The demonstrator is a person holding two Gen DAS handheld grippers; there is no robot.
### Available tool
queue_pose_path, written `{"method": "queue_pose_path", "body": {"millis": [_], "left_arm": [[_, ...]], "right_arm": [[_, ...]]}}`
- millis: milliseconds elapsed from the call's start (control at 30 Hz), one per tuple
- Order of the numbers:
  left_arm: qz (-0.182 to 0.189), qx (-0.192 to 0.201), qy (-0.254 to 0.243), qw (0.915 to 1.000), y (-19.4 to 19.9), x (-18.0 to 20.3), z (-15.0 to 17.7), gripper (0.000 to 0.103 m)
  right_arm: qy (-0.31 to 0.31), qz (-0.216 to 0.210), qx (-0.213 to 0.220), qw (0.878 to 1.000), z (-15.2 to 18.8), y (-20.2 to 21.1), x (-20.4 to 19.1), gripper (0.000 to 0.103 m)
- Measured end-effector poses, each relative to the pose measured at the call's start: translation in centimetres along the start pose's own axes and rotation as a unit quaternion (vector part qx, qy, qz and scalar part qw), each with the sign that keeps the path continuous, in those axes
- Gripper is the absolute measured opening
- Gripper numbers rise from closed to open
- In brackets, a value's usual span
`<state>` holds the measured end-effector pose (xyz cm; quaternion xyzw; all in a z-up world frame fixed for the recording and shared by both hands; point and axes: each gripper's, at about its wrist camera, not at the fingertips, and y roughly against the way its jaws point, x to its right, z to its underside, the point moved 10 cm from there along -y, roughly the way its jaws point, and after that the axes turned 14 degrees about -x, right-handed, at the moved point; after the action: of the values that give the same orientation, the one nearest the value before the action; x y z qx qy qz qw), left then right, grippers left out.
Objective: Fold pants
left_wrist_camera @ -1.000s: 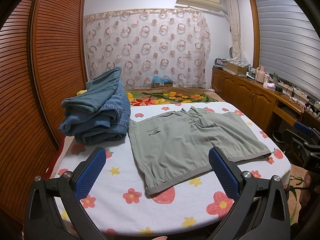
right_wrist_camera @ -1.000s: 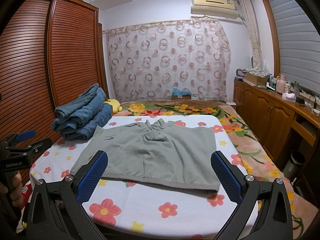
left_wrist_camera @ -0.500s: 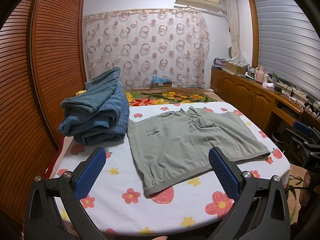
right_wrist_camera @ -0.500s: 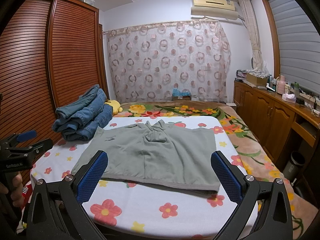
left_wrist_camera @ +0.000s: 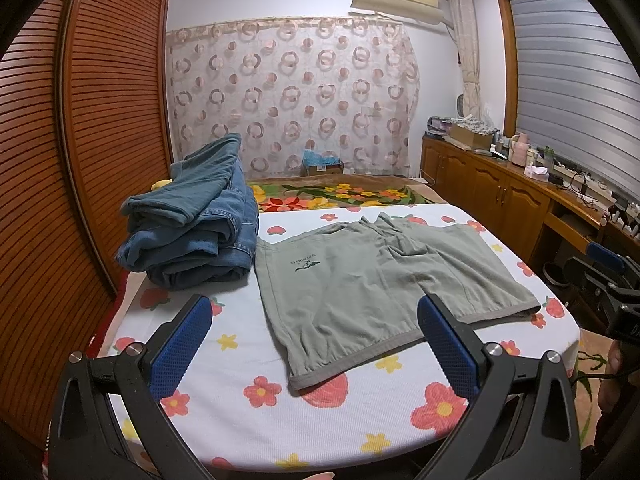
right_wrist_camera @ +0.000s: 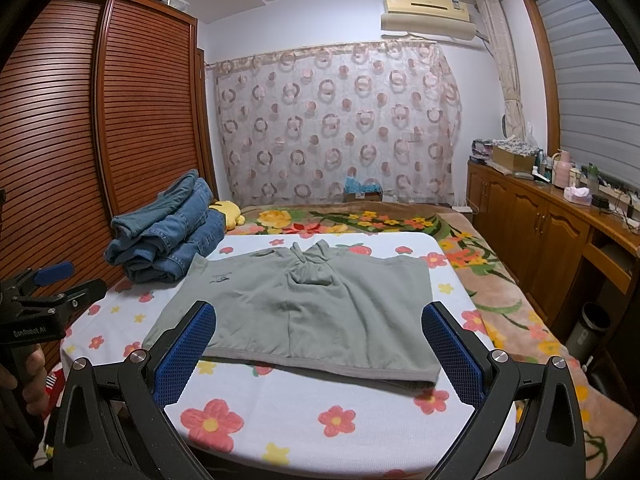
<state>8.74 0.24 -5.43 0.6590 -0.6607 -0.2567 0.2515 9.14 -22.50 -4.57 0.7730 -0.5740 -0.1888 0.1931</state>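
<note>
Grey-green shorts (left_wrist_camera: 360,284) lie spread flat on the flower-print table (left_wrist_camera: 280,420), waistband towards me, legs pointing away; they also show in the right wrist view (right_wrist_camera: 304,312). My left gripper (left_wrist_camera: 314,344) is open and empty, held above the near left edge of the table, short of the waistband. My right gripper (right_wrist_camera: 320,352) is open and empty, held over the near edge in front of the waistband. Each gripper shows at the edge of the other's view, the right one (left_wrist_camera: 608,276) and the left one (right_wrist_camera: 44,300).
A stack of folded blue jeans (left_wrist_camera: 192,232) sits at the table's far left, touching the shorts' corner. A slatted wooden wardrobe (left_wrist_camera: 60,160) runs along the left. A wooden counter (right_wrist_camera: 560,220) with clutter lines the right wall. A floral bed (right_wrist_camera: 360,216) lies behind.
Both grippers have hardly moved; the views have shifted very slightly. The shorts and jeans lie as before.
</note>
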Motion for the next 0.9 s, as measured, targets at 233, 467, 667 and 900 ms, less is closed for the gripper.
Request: {"method": "queue_pose_path", "body": {"millis": [233, 467, 667, 900], "left_arm": [[0.001, 0.001, 0.001, 1.0, -0.01, -0.05, 0.01, 0.103], [0.001, 0.001, 0.001, 1.0, 0.06, -0.04, -0.02, 0.103], [0.001, 0.001, 0.001, 1.0, 0.44, 0.31, -0.14, 0.103], [-0.002, -0.001, 0.0, 1.0, 0.3, 0.51, -0.21, 0.103]], "right_arm": [[0.0, 0.0, 0.001, 1.0, -0.06, 0.04, -0.04, 0.103], [-0.001, 0.0, 0.001, 1.0, -0.02, 0.04, -0.01, 0.103], [0.002, 0.0, -0.001, 1.0, -0.07, -0.07, -0.14, 0.103], [-0.002, 0.001, -0.006, 1.0, 0.01, -0.68, 0.19, 0.103]]}}
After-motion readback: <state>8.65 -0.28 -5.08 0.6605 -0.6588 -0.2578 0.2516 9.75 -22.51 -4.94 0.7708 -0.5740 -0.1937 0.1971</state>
